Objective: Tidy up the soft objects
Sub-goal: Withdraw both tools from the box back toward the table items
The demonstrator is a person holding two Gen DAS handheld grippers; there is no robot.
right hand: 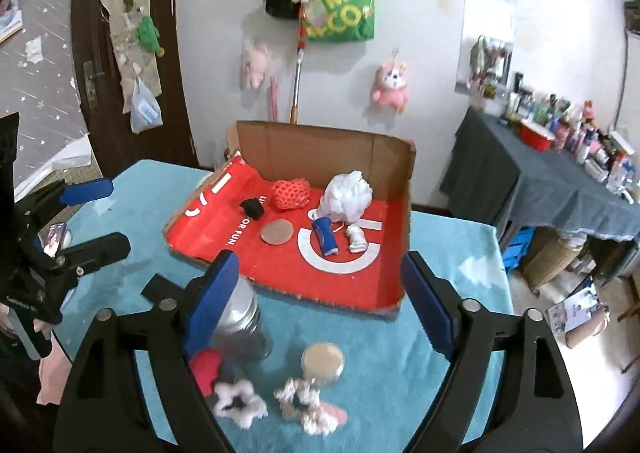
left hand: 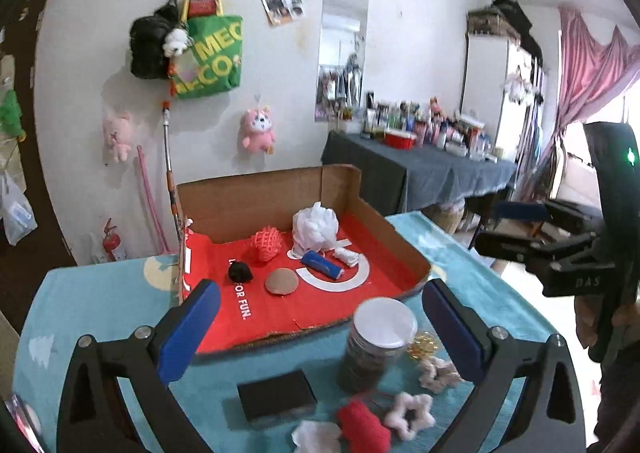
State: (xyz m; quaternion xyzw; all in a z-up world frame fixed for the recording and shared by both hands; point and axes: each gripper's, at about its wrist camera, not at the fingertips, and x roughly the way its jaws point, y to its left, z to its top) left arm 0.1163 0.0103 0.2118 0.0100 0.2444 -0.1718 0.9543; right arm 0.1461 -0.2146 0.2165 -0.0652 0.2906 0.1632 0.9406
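Left gripper (left hand: 320, 317) and right gripper (right hand: 318, 297): tongs spread, nothing between them. On the blue tablecloth (left hand: 100, 293), left to right, lie a red plush piece (left hand: 362, 427) and two fluffy scrunchies (left hand: 410, 413) (right hand: 306, 405), short of the cardboard tray (left hand: 240, 209). Judged light, limp and compressible; pinch across the ring. Only the left view shows the black block (left hand: 276, 397); the right alone shows the door (right hand: 124, 53).

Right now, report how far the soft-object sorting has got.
Done: the cardboard box already holds a white mesh puff, a red net ball, a blue roll and a small black piece. In hand: nothing; the left gripper and right gripper are both open and empty. Left: two fluffy scrunchies and a red plush piece on the blue cloth.
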